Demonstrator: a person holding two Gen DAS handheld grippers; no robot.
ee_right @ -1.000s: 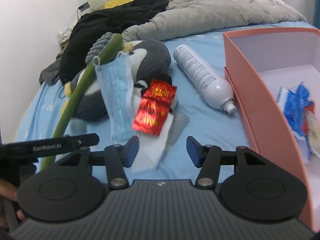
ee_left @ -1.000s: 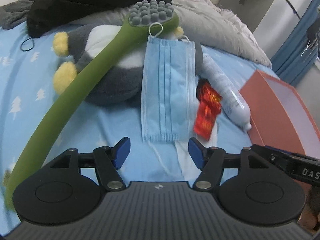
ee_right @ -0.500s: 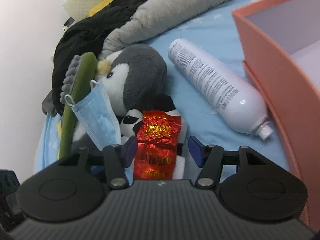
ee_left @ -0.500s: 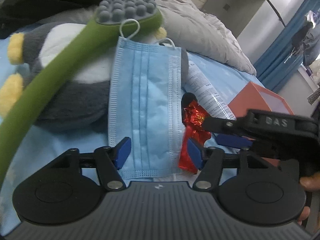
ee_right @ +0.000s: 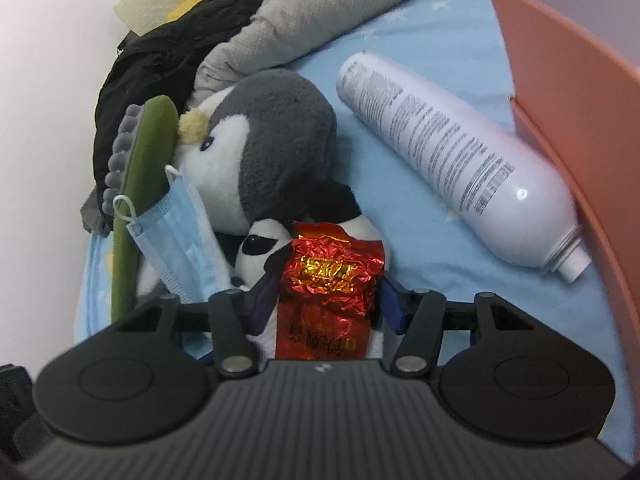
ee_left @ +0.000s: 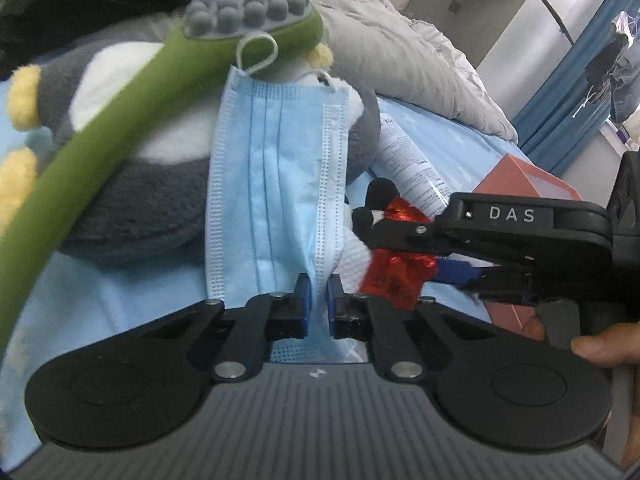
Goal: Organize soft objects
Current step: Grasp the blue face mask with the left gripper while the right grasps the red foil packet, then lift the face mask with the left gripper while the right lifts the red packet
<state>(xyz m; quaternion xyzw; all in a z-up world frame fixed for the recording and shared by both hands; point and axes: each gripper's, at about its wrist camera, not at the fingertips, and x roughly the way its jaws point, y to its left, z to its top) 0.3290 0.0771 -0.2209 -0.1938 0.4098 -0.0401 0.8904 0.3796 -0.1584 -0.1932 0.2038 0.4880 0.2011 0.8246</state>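
Note:
A blue face mask (ee_left: 276,184) lies over a grey and white plush penguin (ee_left: 152,168). My left gripper (ee_left: 318,304) is shut on the mask's lower edge. A red foil packet (ee_right: 328,280) lies on a small panda plush (ee_right: 260,248) and a white tissue. My right gripper (ee_right: 324,300) straddles the packet, its blue pads against the packet's sides; it also shows in the left wrist view (ee_left: 436,248). The mask (ee_right: 180,236) and penguin (ee_right: 264,148) show in the right wrist view too.
A green long-handled massage brush (ee_left: 120,112) leans across the penguin. A white spray bottle (ee_right: 452,168) lies beside an orange box (ee_right: 568,92). A grey quilt (ee_left: 400,52) and black clothes (ee_right: 168,52) are piled at the back of the blue bed sheet (ee_right: 420,216).
Both grippers moved forward and down. My left gripper closed on the mask's lower edge. My right gripper narrowed around the red foil packet.

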